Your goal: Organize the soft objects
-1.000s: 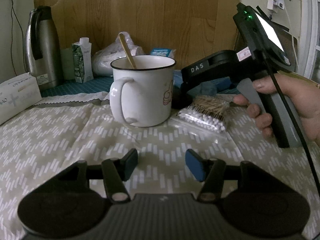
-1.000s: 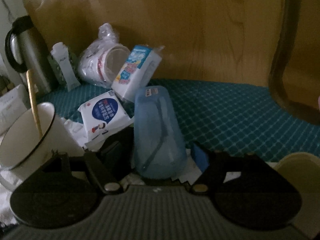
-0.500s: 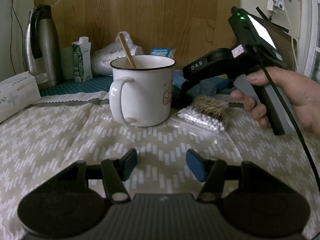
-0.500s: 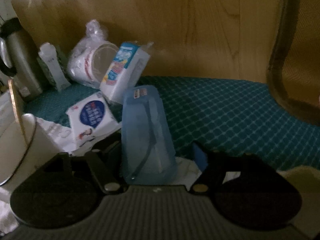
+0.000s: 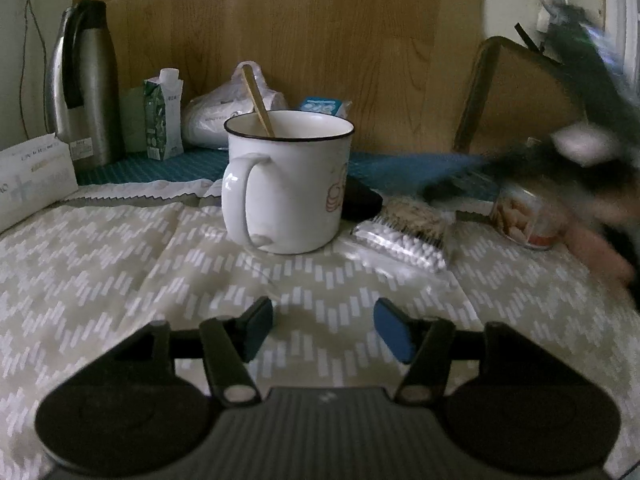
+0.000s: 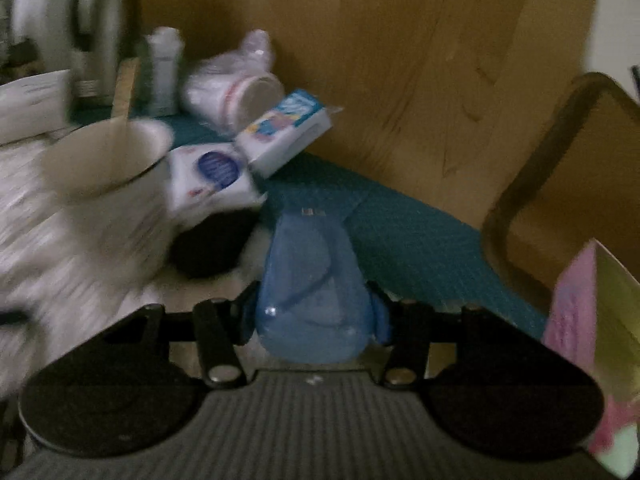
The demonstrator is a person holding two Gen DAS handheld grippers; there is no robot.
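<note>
Bare patterned cloth [image 5: 120, 280] lay open before the left claw [image 5: 322, 328] — then a big white mug [image 5: 288, 184] blocked the middle, with a bag of cotton swabs [image 5: 404, 232] beside it.

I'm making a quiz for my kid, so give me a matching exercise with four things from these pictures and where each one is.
Things:
1. blue case
2. wooden spoon
3. cotton swab bag
4. steel thermos

Places:
A. far left, by the wall
B. in the white mug
C. between the right gripper's fingers
D. on the cloth, right of the mug

Pairs: 1-C, 2-B, 3-D, 4-A
</note>
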